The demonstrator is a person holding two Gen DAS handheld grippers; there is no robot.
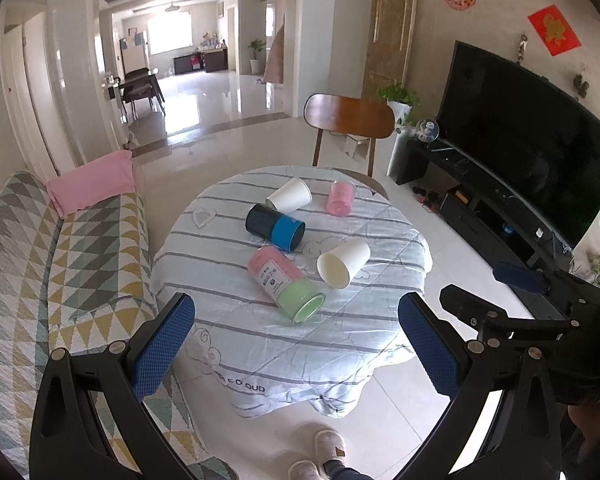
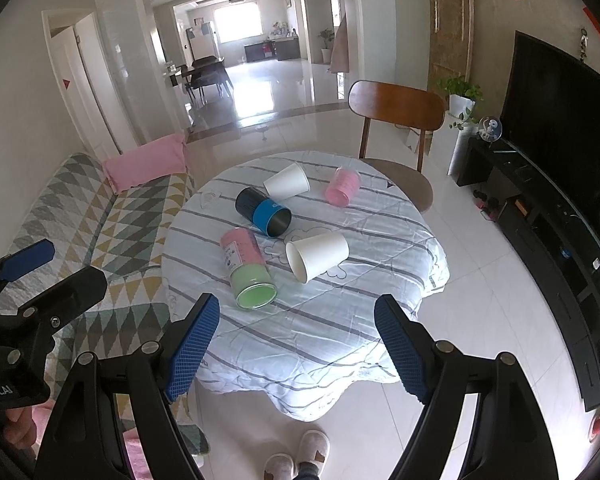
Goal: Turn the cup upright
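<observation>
Several cups lie on their sides on a round table with a striped cloth (image 1: 340, 320) (image 2: 320, 340). A pink-and-green cup (image 1: 286, 284) (image 2: 247, 267) lies nearest. A white paper cup (image 1: 343, 263) (image 2: 317, 256) lies to its right. A black-and-blue cup (image 1: 275, 227) (image 2: 263, 211), a second white cup (image 1: 289, 195) (image 2: 287, 181) and a small pink cup (image 1: 341, 198) (image 2: 343, 186) lie farther back. My left gripper (image 1: 296, 340) and right gripper (image 2: 298, 340) are open and empty, held above the table's near edge.
A sofa with a triangle-pattern cover (image 1: 60, 264) (image 2: 100, 216) and a pink pillow (image 1: 92, 184) stands left of the table. A wooden chair (image 1: 348, 118) (image 2: 396, 108) stands behind it. A TV on a dark stand (image 1: 520, 128) (image 2: 560, 120) is at the right. Slippered feet (image 1: 320, 456) (image 2: 296, 456) stand below.
</observation>
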